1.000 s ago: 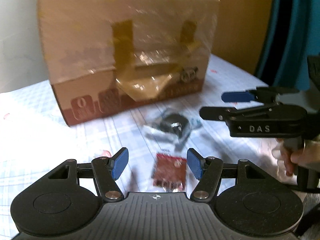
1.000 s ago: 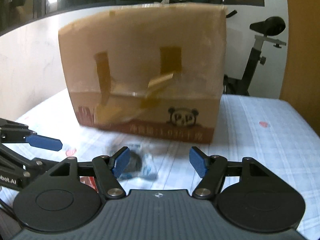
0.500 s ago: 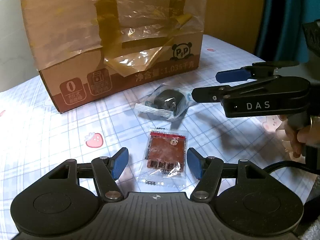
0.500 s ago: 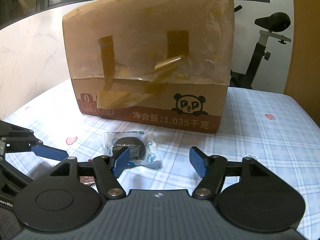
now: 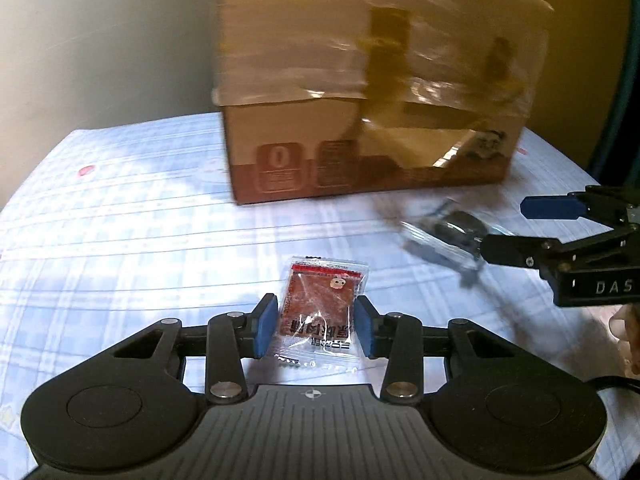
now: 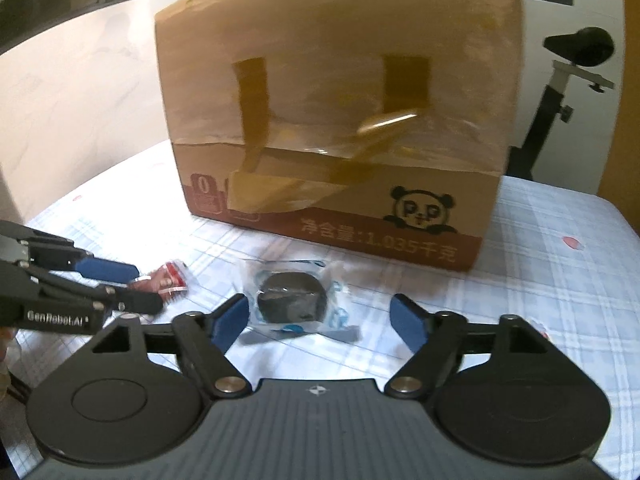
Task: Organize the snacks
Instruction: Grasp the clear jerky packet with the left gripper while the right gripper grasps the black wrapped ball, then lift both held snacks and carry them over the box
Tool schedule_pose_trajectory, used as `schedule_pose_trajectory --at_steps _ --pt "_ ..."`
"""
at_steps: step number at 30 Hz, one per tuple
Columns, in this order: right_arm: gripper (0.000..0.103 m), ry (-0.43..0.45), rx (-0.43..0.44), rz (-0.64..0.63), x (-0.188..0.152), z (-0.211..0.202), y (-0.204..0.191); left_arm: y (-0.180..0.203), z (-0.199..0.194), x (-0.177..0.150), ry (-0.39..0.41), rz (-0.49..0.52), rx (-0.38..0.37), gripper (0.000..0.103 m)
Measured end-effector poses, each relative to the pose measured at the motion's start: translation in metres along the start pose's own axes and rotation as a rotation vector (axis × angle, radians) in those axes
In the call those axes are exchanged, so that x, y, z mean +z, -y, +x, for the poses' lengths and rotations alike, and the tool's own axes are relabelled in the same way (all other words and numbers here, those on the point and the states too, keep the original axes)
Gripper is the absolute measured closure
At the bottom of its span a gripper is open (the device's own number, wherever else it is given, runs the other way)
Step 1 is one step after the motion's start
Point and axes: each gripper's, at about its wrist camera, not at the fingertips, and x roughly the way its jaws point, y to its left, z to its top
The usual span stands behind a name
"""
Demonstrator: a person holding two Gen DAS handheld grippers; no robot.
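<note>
Left gripper (image 5: pixel 316 330): jaws closing, blue pads either side of the red snack packet (image 5: pixel 320 312), seemingly just short of pressing on its clear wrapper. Packet flat on the tablecloth (image 5: pixel 140 248), near the table's front edge, printed end toward the camera. From the right wrist view, same packet (image 6: pixel 168 278) partly hidden behind the left gripper's fingers.

Right gripper (image 6: pixel 320 320): jaws opening, set wide, nothing clamped. Dark round snack in clear blue-printed wrap (image 6: pixel 294 300) between the pads but nearer the left one, touching neither as far as can be told. In the left wrist view that snack (image 5: pixel 452 236) blurred, just beyond the right gripper's (image 5: pixel 508 228) tips.

Further out, toward the table's far edge: a cardboard box (image 6: pixel 340 120) (panda logo, brown tape, loose plastic film) upright on the blue-and-white checked cloth. Behind, a pale wall (image 5: pixel 100 60); at the right, an exercise bike (image 6: pixel 560 92) past the table's far corner.
</note>
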Motion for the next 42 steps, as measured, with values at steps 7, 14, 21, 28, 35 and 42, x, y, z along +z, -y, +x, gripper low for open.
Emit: schedule_pose_trajectory --at_steps 7,14,21,28,35,42 --pt "0.021 -0.021 0.019 -0.061 0.012 0.029 -0.015 -0.001 0.001 0.001 0.011 -0.011 0.006 0.059" --pt "0.021 -0.068 0.002 -0.066 0.01 0.046 -0.017 0.003 -0.001 -0.004 0.028 -0.01 0.016 0.059" --pt "0.023 -0.09 0.012 -0.051 0.008 0.05 -0.015 0.002 -0.002 -0.006 0.038 -0.012 0.019 0.058" --pt "0.031 -0.068 0.015 -0.03 0.008 0.042 -0.011 -0.003 -0.004 -0.004 0.035 -0.03 0.009 0.06" --pt "0.044 -0.045 0.028 -0.025 0.007 0.026 -0.006 -0.009 -0.017 0.002 0.063 -0.048 0.001 0.06" --pt "0.044 -0.004 0.061 -0.004 0.016 -0.013 0.004 -0.005 -0.05 0.022 0.139 -0.037 -0.045 0.06"
